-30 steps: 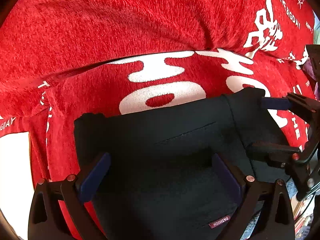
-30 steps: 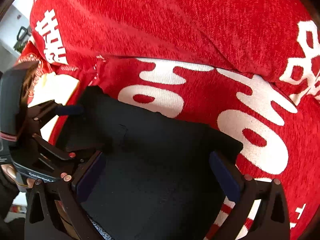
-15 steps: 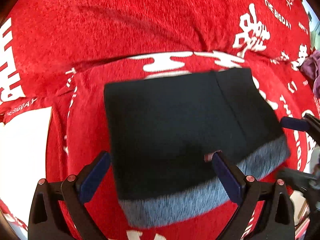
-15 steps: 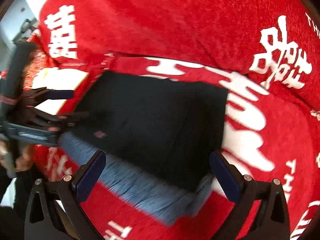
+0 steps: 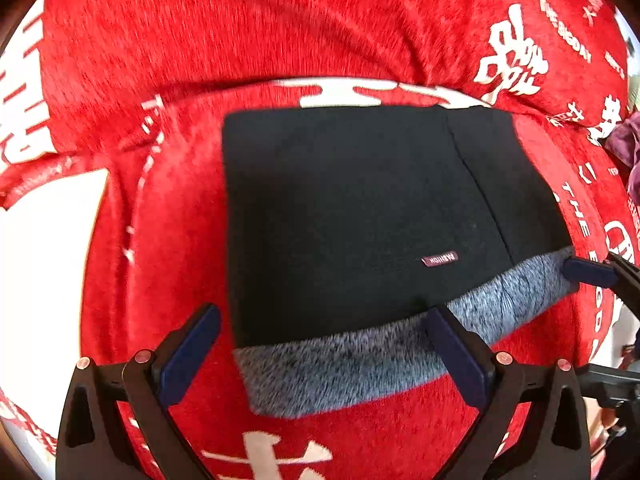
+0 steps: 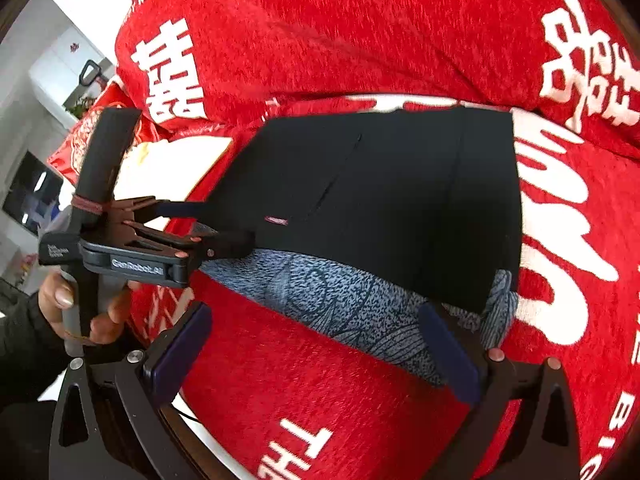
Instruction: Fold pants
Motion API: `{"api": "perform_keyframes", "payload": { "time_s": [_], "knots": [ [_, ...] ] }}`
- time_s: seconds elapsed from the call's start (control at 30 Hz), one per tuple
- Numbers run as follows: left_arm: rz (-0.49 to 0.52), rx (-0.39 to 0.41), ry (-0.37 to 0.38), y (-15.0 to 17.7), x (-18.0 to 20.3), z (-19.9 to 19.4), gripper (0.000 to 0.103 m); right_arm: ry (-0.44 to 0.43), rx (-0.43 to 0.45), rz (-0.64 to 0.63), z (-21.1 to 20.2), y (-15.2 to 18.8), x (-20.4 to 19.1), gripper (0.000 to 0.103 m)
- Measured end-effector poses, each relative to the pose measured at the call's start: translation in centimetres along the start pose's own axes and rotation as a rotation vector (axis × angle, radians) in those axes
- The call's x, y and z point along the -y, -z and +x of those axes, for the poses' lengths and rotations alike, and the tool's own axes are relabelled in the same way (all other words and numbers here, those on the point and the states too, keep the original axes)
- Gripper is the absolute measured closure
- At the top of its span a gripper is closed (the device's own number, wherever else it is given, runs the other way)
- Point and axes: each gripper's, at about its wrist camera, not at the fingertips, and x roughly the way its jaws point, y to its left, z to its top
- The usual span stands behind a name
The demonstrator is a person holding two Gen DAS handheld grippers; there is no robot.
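Observation:
The black pants [image 5: 360,208] lie folded into a flat rectangle on the red blanket [image 5: 240,40], with a grey fleece lining strip [image 5: 360,364] showing along the near edge and a small label [image 5: 440,259] on top. They also show in the right wrist view [image 6: 400,192]. My left gripper [image 5: 320,356] is open and empty, just short of the near edge; the right wrist view shows it [image 6: 224,226] at the pants' left corner. My right gripper [image 6: 316,356] is open and empty near the grey strip; one of its fingers [image 5: 588,273] shows at the pants' right corner.
The red blanket with white characters covers a cushioned seat and rises behind the pants. A white patch [image 5: 44,272] lies to the left. A purple cloth [image 5: 624,148] sits at the far right edge. A hand [image 6: 80,312] holds the left gripper's handle.
Both grippers have drawn back from over the pants toward the near edge. The folded pants now lie free, with the grey strip fully in view.

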Motion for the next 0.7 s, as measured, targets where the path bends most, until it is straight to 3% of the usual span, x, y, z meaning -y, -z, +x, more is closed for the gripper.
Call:
{"api": "perform_keyframes", "payload": {
  "time_s": [0.1, 0.23, 0.4, 0.57, 0.7],
  "knots": [
    [0.014, -0.011, -0.029, 0.6, 0.1, 0.4, 0.0, -0.007, 0.021, -0.009, -0.7, 0.8, -0.7, 0.0],
    [0.01, -0.06, -0.039, 0.9, 0.0, 2.3, 0.0, 0.013, -0.036, 0.032, 1.8, 2.0, 0.3, 0.0],
    [0.026, 0.034, -0.072, 1.1, 0.3, -0.7, 0.0, 0.057, -0.008, 0.019, 0.9, 1.7, -0.9, 0.0],
    [0.006, 0.128, -0.135, 0.9, 0.6, -3.9, 0.0, 0.239, 0.099, -0.027, -2.7, 1.3, -3.4, 0.0],
    [-0.004, 0.111, -0.127, 0.4, 0.4, -4.5, 0.0, 0.378, 0.093, 0.02, -2.9, 0.5, -3.6, 0.0]
  ]
}}
